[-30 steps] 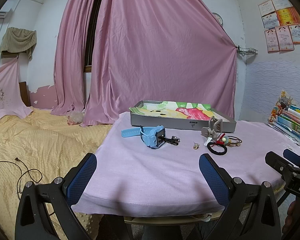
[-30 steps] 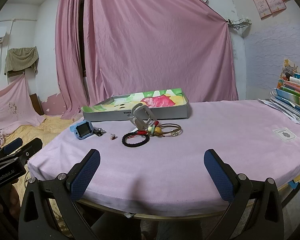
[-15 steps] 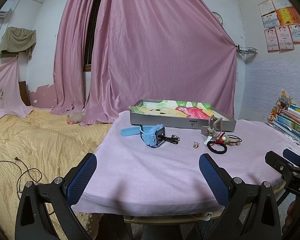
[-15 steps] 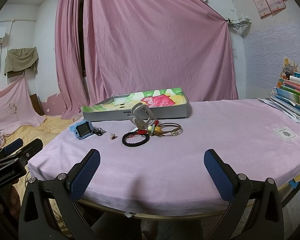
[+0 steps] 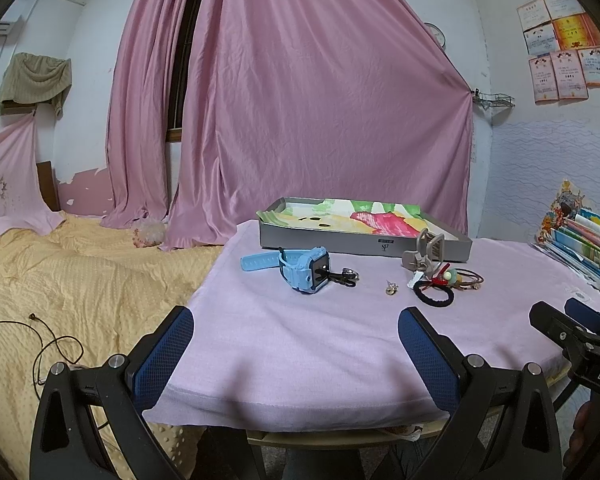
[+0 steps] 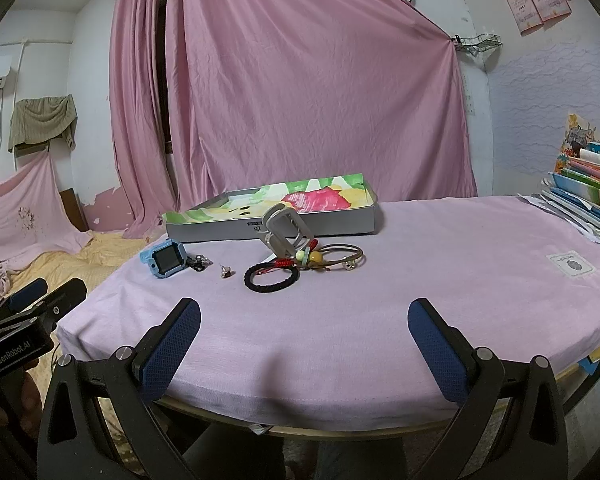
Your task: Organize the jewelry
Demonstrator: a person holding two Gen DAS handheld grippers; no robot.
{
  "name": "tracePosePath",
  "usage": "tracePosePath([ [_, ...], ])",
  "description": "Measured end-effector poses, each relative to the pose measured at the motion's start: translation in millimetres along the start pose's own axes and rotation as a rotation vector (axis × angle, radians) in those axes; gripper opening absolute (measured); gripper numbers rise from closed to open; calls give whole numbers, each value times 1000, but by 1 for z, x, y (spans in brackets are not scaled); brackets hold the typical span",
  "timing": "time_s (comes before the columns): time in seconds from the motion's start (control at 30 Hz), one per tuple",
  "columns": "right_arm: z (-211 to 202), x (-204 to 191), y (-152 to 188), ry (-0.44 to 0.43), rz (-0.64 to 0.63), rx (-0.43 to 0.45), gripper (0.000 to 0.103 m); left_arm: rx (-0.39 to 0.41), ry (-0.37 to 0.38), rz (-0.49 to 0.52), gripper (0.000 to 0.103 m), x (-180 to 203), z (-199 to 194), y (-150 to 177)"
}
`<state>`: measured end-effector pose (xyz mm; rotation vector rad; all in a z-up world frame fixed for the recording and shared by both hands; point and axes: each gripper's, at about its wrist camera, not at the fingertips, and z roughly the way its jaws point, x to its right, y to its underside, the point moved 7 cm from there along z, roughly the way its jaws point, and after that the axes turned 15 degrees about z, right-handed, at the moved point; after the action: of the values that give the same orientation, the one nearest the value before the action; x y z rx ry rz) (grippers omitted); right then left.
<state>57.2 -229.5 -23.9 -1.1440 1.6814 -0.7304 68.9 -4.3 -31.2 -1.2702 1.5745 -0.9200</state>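
On the pink tablecloth lie a blue smartwatch (image 5: 304, 268) (image 6: 165, 262), a small ring (image 5: 390, 289) (image 6: 225, 271), a black hair tie (image 5: 434, 294) (image 6: 271, 279), a grey hair claw (image 5: 424, 250) (image 6: 281, 228) and beaded bracelets (image 5: 462, 278) (image 6: 332, 258). A grey tray with a colourful lining (image 5: 364, 232) (image 6: 272, 210) stands behind them. My left gripper (image 5: 296, 344) is open and empty at the table's near edge. My right gripper (image 6: 304, 336) is open and empty too, short of the hair tie.
A yellow bedspread (image 5: 60, 280) with a thin cable lies left of the table. Stacked books (image 5: 584, 240) (image 6: 588, 196) sit at the table's right. A small white card (image 6: 571, 264) lies on the cloth. Pink curtains hang behind.
Both grippers stay open at the table's near edge. The views have barely shifted; nothing on the table has moved.
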Motion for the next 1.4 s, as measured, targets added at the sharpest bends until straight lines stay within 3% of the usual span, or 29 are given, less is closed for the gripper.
tracePosePath([
  [0.93, 3, 1, 3, 0, 8, -5, 102, -4, 1, 0, 103, 0, 1, 1],
  [1.4, 10, 4, 1, 16, 7, -17, 102, -36, -11, -24, 103, -11, 20, -3],
])
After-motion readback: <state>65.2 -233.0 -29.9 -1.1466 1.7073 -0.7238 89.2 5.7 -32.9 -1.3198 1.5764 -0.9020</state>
